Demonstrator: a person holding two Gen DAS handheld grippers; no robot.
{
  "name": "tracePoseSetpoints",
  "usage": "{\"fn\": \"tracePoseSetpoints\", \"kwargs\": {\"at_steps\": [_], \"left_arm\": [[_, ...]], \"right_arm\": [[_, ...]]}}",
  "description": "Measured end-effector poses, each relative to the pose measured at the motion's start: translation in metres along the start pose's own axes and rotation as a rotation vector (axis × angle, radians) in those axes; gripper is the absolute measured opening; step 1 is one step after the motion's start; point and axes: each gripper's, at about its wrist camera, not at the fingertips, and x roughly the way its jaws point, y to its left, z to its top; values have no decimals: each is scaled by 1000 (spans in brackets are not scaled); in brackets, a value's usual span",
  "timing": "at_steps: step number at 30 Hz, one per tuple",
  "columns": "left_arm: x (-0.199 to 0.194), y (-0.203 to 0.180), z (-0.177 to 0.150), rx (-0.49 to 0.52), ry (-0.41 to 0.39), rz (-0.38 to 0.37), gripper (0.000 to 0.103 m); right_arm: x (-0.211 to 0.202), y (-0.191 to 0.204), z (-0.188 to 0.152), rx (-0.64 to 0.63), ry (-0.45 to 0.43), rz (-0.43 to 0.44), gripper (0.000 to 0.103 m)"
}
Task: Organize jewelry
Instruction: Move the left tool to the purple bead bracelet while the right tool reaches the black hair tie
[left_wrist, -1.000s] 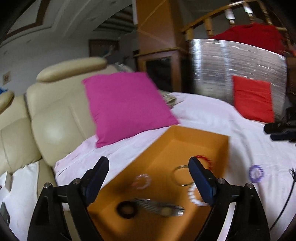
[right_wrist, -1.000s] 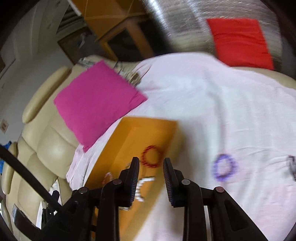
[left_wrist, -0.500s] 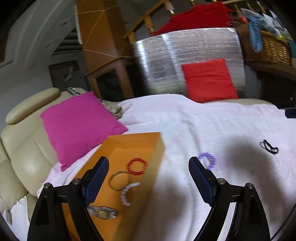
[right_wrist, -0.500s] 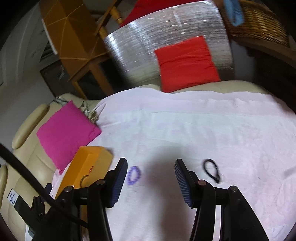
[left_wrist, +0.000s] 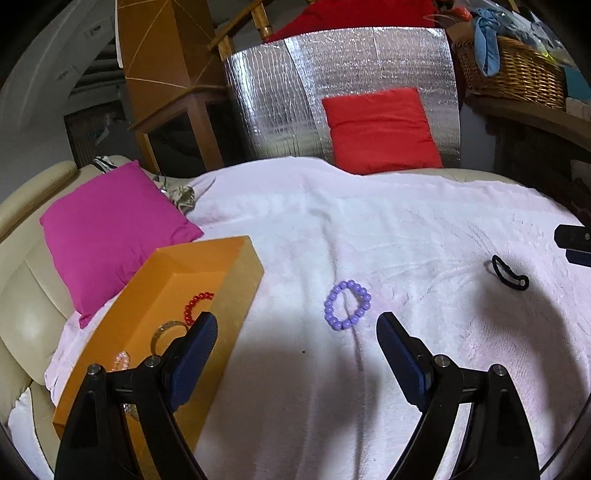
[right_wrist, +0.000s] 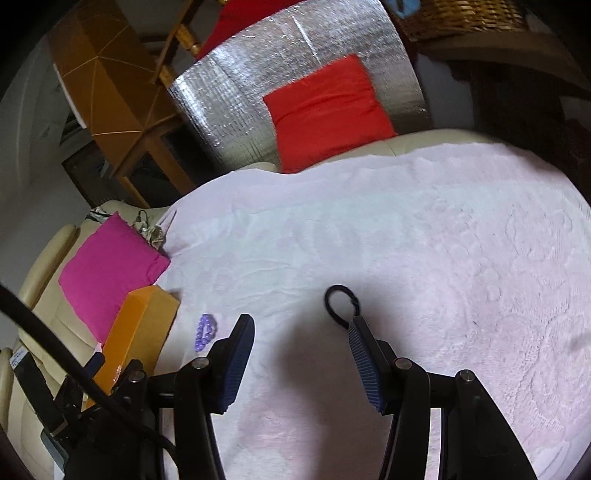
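Note:
An orange box (left_wrist: 207, 273) lies on the pale pink blanket (left_wrist: 369, 229) and holds a red bead bracelet (left_wrist: 195, 304), a metal bangle (left_wrist: 166, 330) and other pieces. A purple bead bracelet (left_wrist: 347, 304) lies on the blanket just beyond my left gripper (left_wrist: 295, 334), which stands open and empty. Further right lies a black loop (left_wrist: 508, 273). In the right wrist view my right gripper (right_wrist: 301, 334) is open and empty, the black loop (right_wrist: 341, 301) just ahead by its right finger, with the purple bracelet (right_wrist: 205, 330) and orange box (right_wrist: 142, 328) to its left.
A pink cushion (left_wrist: 110, 229) rests on the cream sofa (left_wrist: 26, 295) behind the box. A red cushion (left_wrist: 380, 129) leans on a silver foil panel (left_wrist: 332, 74) at the back. A wicker basket (left_wrist: 513, 70) stands on a shelf at the upper right.
Both grippers swung right, away from above the orange box, to over the blanket. The right gripper's jaws went from narrow to wide. The purple bracelet and black loop now lie close ahead.

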Motion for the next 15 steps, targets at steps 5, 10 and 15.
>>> {"fn": "tracePoseSetpoints", "kwargs": {"at_steps": [5, 10, 15], "left_arm": [[6, -7, 2, 2, 15, -7, 88], [11, -17, 3, 26, 23, -5, 88], [16, -21, 4, 28, 36, -4, 88]], "right_arm": [[4, -10, 2, 40, 8, 21, 56], [9, -13, 2, 32, 17, 27, 56], [13, -19, 2, 43, 24, 31, 56]]}}
